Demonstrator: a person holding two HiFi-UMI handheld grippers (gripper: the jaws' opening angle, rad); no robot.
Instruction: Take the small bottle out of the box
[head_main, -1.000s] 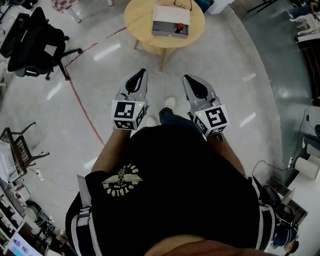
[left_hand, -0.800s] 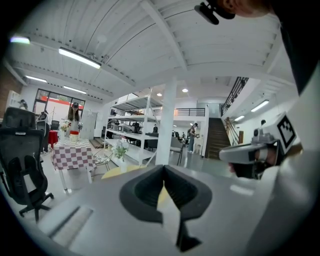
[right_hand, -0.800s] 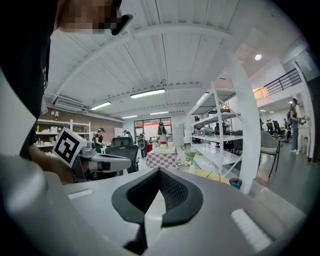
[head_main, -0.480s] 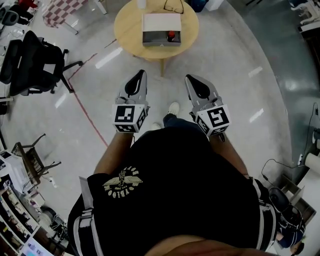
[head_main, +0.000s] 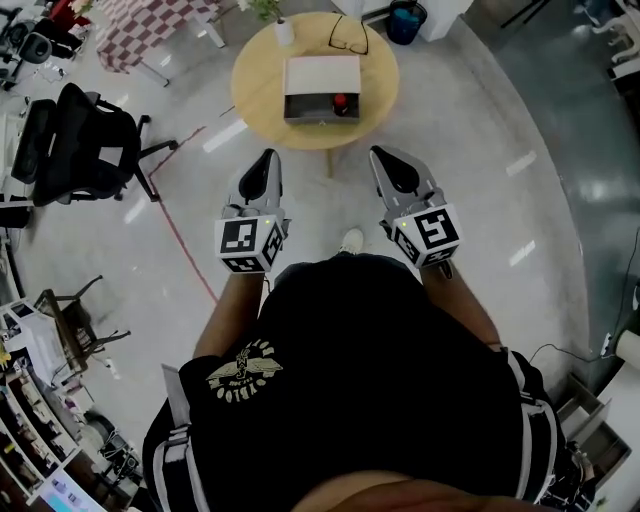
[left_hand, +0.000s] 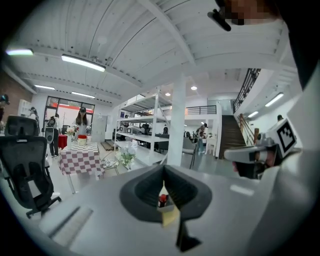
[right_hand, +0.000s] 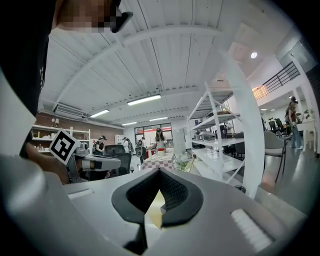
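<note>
Two grippers point ahead of you, and both sets of fingers are clenched with nothing between them. The left gripper (head_main: 264, 165) and the right gripper (head_main: 392, 165) aim toward a round wooden counter (head_main: 260, 90) that is well apart from them. On it sits an open box (head_main: 320, 72). The small bottle (head_main: 341, 101), with a red cap, stands upright inside it, toward the right of the box's front part.

Several things could go wrong from here. If you arrive with the fingers clenched, they may knock the small bottle over instead of closing round it, so they need to part before going in. The bottle seems to stand close to the box's walls, so a finger could catch the rim. Nothing appears to hold the box down, and a push would likely slide it across the counter. A pair of glasses (head_main: 348, 35) lies just behind the box, and a small plant pot (head_main: 284, 30) stands near the far edge. A shoved box or a wide swing could send either to the floor. The bottle looks light, so a grip on the cap alone may slip.

No brand or label can be read on the box or bottle. The marker cubes (head_main: 247, 243) on the grippers carry black-and-white squares, not words. Your black shirt (head_main: 350, 380) bears a pale crest with lettering too small to read.
</note>
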